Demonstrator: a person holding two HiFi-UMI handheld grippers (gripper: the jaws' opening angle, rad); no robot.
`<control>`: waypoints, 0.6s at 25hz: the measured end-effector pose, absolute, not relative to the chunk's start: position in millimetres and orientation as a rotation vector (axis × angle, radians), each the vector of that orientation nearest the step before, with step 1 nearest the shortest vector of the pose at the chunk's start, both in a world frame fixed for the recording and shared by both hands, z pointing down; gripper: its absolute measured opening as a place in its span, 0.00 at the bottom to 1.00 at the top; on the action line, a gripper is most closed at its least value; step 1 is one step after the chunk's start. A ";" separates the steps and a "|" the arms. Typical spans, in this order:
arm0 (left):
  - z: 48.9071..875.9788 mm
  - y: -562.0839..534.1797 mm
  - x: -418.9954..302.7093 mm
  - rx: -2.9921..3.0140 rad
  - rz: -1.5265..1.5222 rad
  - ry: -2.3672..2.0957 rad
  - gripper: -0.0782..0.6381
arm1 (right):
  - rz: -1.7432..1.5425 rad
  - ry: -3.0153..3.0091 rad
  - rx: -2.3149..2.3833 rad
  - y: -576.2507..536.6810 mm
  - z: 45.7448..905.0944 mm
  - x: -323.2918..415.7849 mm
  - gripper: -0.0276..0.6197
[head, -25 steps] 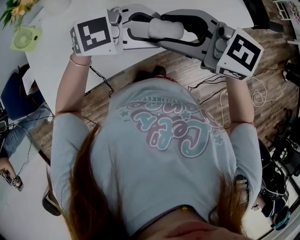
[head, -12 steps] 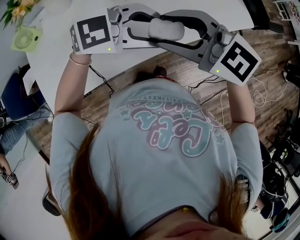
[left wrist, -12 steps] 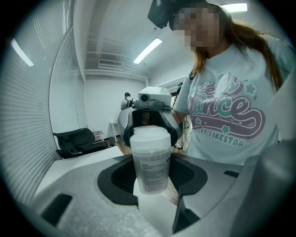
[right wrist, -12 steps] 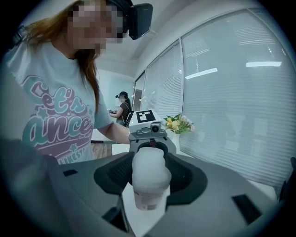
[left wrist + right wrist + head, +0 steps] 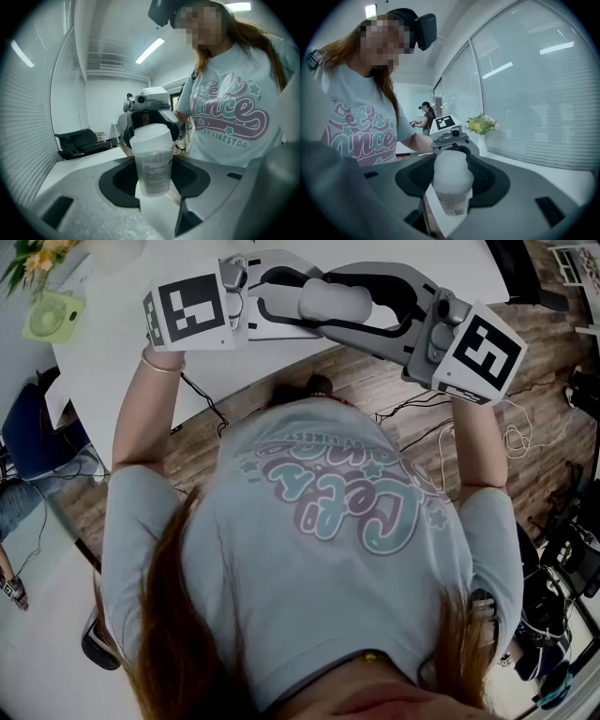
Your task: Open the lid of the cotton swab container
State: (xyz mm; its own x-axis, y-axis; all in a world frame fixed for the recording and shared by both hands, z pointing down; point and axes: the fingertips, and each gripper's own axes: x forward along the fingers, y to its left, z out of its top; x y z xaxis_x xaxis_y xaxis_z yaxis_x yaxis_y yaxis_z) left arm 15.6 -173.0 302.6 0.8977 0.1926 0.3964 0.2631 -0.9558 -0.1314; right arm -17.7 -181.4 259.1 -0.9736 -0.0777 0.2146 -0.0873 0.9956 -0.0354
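Observation:
The cotton swab container (image 5: 333, 299), a frosted white tub with a printed label, is held in the air above the white table's near edge. In the left gripper view the container (image 5: 152, 161) stands upright with its lid on top, and my left gripper (image 5: 152, 183) is shut on its labelled body. In the right gripper view the container (image 5: 452, 180) sits between the dark pads of my right gripper (image 5: 452, 187), which is shut on it from the opposite side. Seen from the head, the left gripper (image 5: 317, 298) and right gripper (image 5: 349, 302) meet around it.
A white table (image 5: 122, 362) carries a small green fan (image 5: 52, 315) and flowers (image 5: 37, 254) at its far left. Cables lie on the wooden floor (image 5: 422, 418). A blue chair (image 5: 28, 442) stands at the left. Another person (image 5: 424, 117) stands in the background.
The right gripper's marker cube has turned slightly to and fro. The container and the left gripper stay in the same place.

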 end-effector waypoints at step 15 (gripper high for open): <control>308.7 -180.1 13.0 -2.891 -0.600 -0.304 0.37 | -0.234 -2.964 0.302 -191.6 234.4 -18.7 0.38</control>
